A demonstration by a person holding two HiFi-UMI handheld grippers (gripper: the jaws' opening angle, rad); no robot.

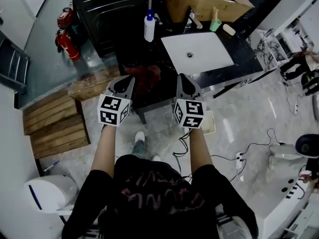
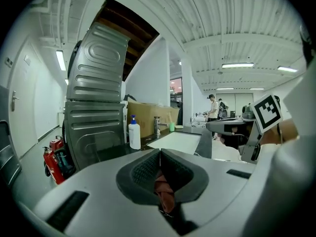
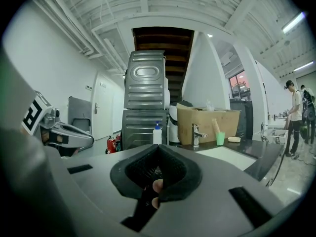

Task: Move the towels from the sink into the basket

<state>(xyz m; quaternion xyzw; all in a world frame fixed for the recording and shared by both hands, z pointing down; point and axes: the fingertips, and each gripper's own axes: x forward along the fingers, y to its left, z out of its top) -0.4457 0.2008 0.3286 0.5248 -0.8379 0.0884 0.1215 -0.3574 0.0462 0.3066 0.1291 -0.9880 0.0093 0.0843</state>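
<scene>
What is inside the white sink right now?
The sink is bare white inside, only its drain showing; no towel lies there. The head view sees the whole basin, nothing covering it. A red towel is outside it, at the left gripper.

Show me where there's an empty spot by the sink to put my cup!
The white sink is bare around its drain. The dark counter right of it is free too. Behind the sink it's crowded: bottle, tap, green cup, soap, cardboard box.
</scene>
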